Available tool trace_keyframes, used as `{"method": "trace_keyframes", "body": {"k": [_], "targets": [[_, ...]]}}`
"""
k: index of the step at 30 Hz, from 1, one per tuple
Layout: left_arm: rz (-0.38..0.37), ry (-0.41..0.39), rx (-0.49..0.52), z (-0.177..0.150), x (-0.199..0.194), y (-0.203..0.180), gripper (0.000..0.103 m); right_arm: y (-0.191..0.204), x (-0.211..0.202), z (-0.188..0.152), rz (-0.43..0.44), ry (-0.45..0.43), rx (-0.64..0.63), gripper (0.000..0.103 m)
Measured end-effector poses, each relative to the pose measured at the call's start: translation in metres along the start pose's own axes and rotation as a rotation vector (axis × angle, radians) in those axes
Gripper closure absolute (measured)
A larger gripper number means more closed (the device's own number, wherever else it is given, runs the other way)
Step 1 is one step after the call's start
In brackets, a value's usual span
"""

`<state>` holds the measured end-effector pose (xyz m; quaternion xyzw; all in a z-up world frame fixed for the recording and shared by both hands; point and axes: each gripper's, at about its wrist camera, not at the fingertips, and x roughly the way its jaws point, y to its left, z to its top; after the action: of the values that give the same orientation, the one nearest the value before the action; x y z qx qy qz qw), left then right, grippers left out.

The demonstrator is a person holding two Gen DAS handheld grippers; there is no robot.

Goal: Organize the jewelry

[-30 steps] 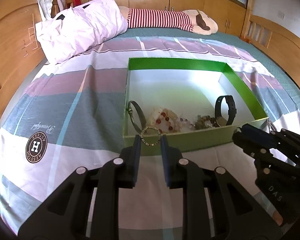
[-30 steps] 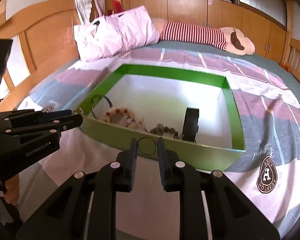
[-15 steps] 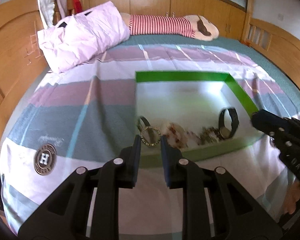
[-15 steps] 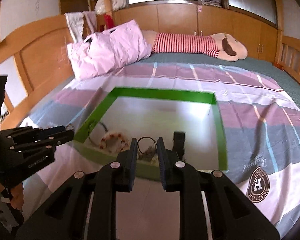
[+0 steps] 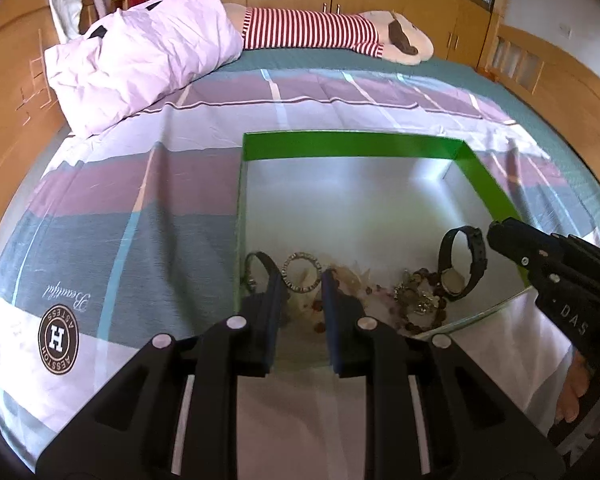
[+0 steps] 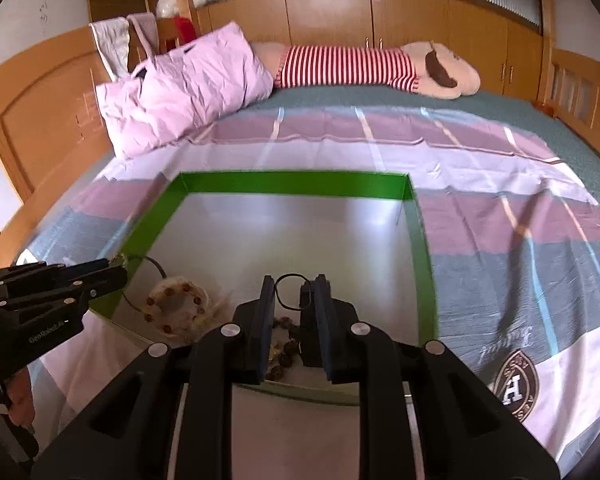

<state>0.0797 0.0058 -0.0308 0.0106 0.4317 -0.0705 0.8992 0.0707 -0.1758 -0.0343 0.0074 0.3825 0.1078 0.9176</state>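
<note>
**Now both rings hang over the green box**

Left gripper (image 5: 302, 278) is clamped on a studded ring (image 5: 301, 273), above the green box (image 5: 352, 145) at its near-left corner. Right gripper (image 6: 293, 292) pinches a thin black loop (image 6: 290, 290), perhaps a hair tie, over the near edge. Inside the box lie a black watch (image 5: 462, 263) and a beaded bracelet (image 6: 176, 310)
</note>
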Motion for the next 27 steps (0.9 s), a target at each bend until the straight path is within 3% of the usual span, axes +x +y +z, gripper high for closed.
{"method": "trace_keyframes", "body": {"k": [10,12,13,14,15,20,23,27], "targets": [[0.019,0.011,-0.019,0.008,0.016,0.004,0.083,0.01,0.022,-0.003,-0.005,0.029,-0.054,0.083],[0.021,0.004,-0.016,0.009,0.016,0.003,0.073,0.009,0.022,-0.003,-0.001,0.03,-0.045,0.081],[0.024,0.002,-0.018,0.009,0.015,0.003,0.052,0.009,0.02,-0.002,-0.004,0.023,-0.04,0.07],[0.023,-0.011,-0.023,0.008,0.012,0.003,0.047,0.008,0.017,-0.002,-0.004,0.009,-0.031,0.053],[0.02,-0.014,-0.025,0.008,0.011,0.002,0.046,0.006,0.01,0.0,0.001,-0.018,-0.013,0.041],[0.038,-0.053,-0.01,0.009,-0.002,-0.002,0.025,-0.006,-0.021,0.006,0.008,-0.131,0.055,0.013],[0.009,-0.062,-0.031,0.007,-0.01,-0.002,0.014,-0.015,-0.035,0.006,-0.027,-0.175,0.079,0.002],[0.005,-0.076,-0.036,0.005,-0.017,-0.004,0.006,-0.022,-0.036,0.003,-0.1,-0.143,0.073,0.001]]}}
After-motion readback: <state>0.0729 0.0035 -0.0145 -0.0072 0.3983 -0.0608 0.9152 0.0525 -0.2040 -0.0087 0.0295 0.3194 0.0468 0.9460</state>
